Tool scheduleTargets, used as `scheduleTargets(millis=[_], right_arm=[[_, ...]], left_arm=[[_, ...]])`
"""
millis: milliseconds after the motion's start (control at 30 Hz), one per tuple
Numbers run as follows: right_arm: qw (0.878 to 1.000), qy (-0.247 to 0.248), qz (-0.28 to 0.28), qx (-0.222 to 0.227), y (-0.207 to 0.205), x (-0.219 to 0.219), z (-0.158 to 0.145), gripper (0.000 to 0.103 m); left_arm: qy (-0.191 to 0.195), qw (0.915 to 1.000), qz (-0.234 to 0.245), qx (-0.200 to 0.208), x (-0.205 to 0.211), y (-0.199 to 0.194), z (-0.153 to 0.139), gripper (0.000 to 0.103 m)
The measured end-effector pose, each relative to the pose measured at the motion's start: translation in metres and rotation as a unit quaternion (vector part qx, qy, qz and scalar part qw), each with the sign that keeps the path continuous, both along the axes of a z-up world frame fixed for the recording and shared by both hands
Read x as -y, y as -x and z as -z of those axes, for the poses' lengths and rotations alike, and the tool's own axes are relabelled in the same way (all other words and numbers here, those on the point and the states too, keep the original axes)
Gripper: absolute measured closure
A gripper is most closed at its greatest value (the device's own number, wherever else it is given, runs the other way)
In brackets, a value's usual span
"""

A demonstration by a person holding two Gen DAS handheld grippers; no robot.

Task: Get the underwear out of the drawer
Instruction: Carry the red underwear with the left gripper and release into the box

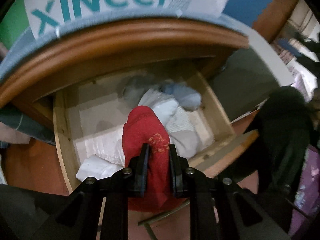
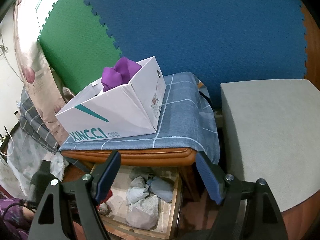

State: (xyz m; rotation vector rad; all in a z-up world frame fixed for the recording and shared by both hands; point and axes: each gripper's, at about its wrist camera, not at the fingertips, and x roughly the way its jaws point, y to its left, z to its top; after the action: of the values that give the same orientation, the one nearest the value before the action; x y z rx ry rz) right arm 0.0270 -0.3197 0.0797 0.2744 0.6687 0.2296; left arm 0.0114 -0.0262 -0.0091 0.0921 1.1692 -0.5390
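In the left wrist view my left gripper [image 1: 159, 147] is shut on a piece of red underwear [image 1: 145, 128] with an orange pattern, held above the open wooden drawer [image 1: 62, 140]. Folded white, grey and light blue garments [image 1: 180, 104] lie in the drawer below. In the right wrist view my right gripper [image 2: 158, 160] stands open with nothing between its fingers, above the same drawer [image 2: 174, 206]. A bit of the red underwear [image 2: 108, 195] shows behind its left finger. Grey and blue garments [image 2: 144, 192] lie in the drawer.
A white XINCCI shoe box [image 2: 112, 112] with a purple cloth [image 2: 119, 74] in it stands on the blue checked cloth [image 2: 180, 124] over the wooden nightstand [image 2: 156, 156]. A grey cushioned seat [image 2: 270, 140] stands to the right. Blue and green foam mats [image 2: 200, 30] cover the wall.
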Motion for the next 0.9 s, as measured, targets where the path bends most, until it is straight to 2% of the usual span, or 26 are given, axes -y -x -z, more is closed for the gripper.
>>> scheduleTargets(millis=[100,267,433,533,667,767,833,900], right_arm=[[1.0,0.005,-0.001,-0.001,-0.001,-0.002,0.0,0.024],[1.0,0.005,0.0,-0.002,-0.003,-0.001,0.001,0.024],[1.0,0.002,0.0,0.001,-0.003,0.0,0.001,0.024],[1.0,-0.002,0.002,0.002,-0.002,0.002,0.002,0.024],[1.0,-0.006,0.002,0.005,0.0,0.002,0.002,0.024],[1.0,-0.008,0.002,0.007,0.0,0.003,0.001,0.024],[1.0,-0.009,0.002,0.007,0.001,0.003,0.001,0.024],[1.0,-0.011,0.002,0.008,0.002,0.004,0.001,0.024]], left_arm=[[0.012,0.9997,0.011,0.02,0.001,0.013,-0.021,0.087],[0.04,0.9974,0.023,0.056,-0.001,0.027,-0.073,0.087],[0.084,0.9911,0.018,0.102,-0.01,0.022,-0.144,0.087],[0.099,0.9833,0.02,0.152,-0.013,0.015,-0.198,0.087],[0.092,0.9753,0.005,0.201,-0.015,-0.016,-0.248,0.087],[0.061,0.9692,-0.01,0.238,-0.012,-0.053,-0.267,0.087],[0.032,0.9672,-0.022,0.251,-0.01,-0.084,-0.268,0.087],[0.022,0.9684,-0.036,0.246,-0.011,-0.114,-0.261,0.087]])
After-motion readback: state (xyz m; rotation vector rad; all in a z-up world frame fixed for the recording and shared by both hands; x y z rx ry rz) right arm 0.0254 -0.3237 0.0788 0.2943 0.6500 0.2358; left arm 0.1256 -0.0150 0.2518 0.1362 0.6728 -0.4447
